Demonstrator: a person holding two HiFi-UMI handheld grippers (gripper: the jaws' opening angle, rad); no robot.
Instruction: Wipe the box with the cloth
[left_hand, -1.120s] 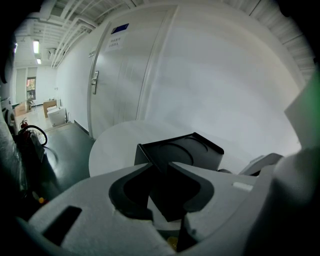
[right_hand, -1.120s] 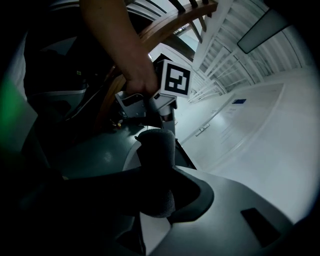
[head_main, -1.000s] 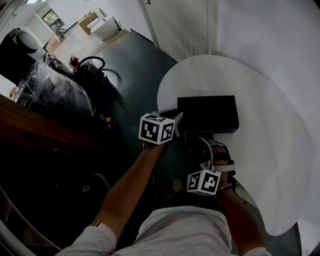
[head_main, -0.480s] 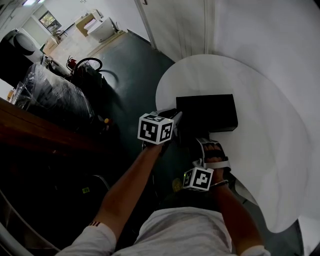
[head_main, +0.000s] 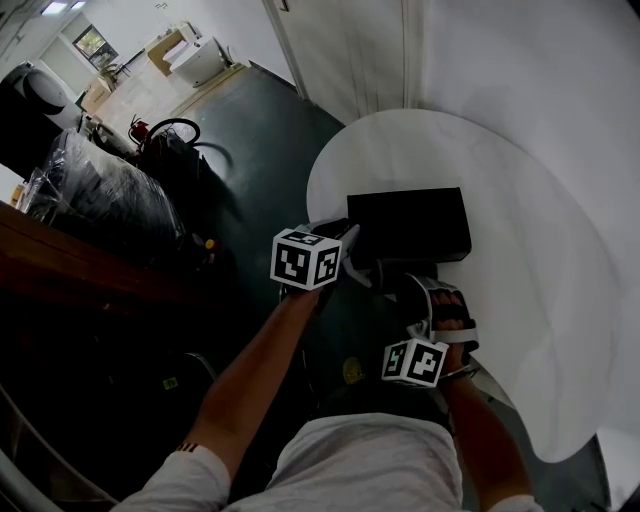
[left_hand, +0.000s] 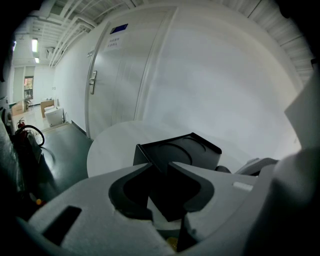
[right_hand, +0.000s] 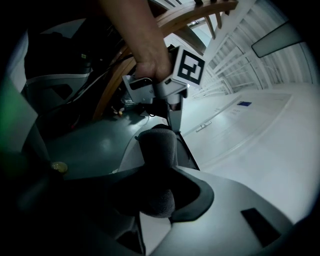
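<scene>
**A:** Where's the box?

**B:** One black rectangular box (head_main: 408, 222), lying flat near the left edge of a round white table (head_main: 530, 260). Two faint ring shapes show on its top. No brand or print on it that I can read.

**A:** Any writing elsewhere?

**B:** A blue sign (left_hand: 119, 28) and a paper sheet (left_hand: 114, 44) are fixed on a white door (left_hand: 120, 90). Both are too small to read. Each gripper carries one marker cube (head_main: 305, 258) with black-and-white squares, so two cubes.

**A:** Left hand?

**B:** The forearm reaches forward. The left gripper (left_hand: 160, 172) tilts down onto the box's near left corner. The jaws are partway apart and pinch that corner between them.

**A:** Right hand?

**B:** It sits lower and nearer the body. The right gripper (right_hand: 159, 196) angles down toward the box's near side and clamps one rolled dark grey cloth (right_hand: 157, 155). The cloth's far end reaches the box's edge; I can't tell if it touches.

**A:** Count?

**B:** One box, one cloth, two grippers.
</scene>
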